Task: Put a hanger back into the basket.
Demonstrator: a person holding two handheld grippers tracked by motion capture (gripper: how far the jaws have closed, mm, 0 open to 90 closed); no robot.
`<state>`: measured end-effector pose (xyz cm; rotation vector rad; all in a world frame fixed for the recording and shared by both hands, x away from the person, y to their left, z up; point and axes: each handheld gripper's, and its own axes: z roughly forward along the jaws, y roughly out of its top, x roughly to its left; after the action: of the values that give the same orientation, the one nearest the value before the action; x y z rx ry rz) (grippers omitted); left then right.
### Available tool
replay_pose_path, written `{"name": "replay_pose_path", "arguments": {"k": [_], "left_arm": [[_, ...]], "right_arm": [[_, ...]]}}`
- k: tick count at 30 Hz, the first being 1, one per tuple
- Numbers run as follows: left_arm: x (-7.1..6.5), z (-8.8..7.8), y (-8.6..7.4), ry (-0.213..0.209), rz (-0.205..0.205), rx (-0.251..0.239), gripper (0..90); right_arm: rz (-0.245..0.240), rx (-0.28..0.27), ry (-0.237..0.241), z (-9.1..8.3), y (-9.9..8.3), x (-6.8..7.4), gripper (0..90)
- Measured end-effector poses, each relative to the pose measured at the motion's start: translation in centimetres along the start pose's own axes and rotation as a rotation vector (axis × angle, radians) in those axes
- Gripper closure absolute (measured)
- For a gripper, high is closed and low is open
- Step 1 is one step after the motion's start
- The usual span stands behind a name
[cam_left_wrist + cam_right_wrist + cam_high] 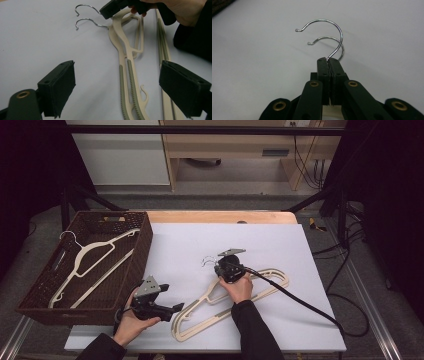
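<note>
A white sheet (280,250) is covering the wooden table, and a brown woven basket (145,240) with one cream hanger (92,262) inside is standing at its left edge. Two more cream hangers (260,287) are lying stacked on the sheet, their long bars running from near left to far right, their wire hooks (329,32) pointing away from the person. The right gripper (329,60) is pinching the neck of the upper hook, its jaws pressed fully together on the wire. The left gripper (170,309) is waiting beside the basket with jaws wide apart, holding nothing. The basket is lying to the left of the held hanger, so I think the lift must be going that way.
</note>
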<state>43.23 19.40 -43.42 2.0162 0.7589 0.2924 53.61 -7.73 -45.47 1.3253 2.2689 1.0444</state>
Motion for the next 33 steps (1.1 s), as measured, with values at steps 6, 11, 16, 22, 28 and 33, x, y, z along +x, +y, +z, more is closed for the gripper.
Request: {"name": "replay_pose_path", "arguments": {"k": [6, 11, 16, 22, 28, 33], "left_arm": [[-0.6, 0.3, 1.5, -0.027, 0.004, -0.013, 15.9], [-1.1, 1.7, 2.7, -0.051, 0.006, 0.002, 17.7], [-1.8, 3.5, 4.0, -0.084, 0.008, 0.01, 19.6], [-2.4, 5.9, 5.5, -0.108, -0.007, 0.03, 25.8], [-2.7, 8.4, 6.2, -0.139, -0.015, 0.08, 37.8], [-2.6, 9.8, 6.4, -0.172, -0.041, 0.117, 52.3]], "right_arm": [[-0.01, -0.059, 0.005, -2.1, 0.0, 0.6, 89.0], [-0.006, -0.115, 0.032, -3.9, -0.1, 0.4, 89.0], [0.001, -0.16, 0.05, -5.5, -0.3, 0.4, 89.0], [-0.006, -0.2, 0.068, -6.9, -0.5, 0.2, 89.0], [-0.013, -0.225, 0.082, -7.6, -0.8, 0.0, 89.0], [-0.015, -0.225, 0.081, -7.9, -0.8, 0.1, 89.0]]}}
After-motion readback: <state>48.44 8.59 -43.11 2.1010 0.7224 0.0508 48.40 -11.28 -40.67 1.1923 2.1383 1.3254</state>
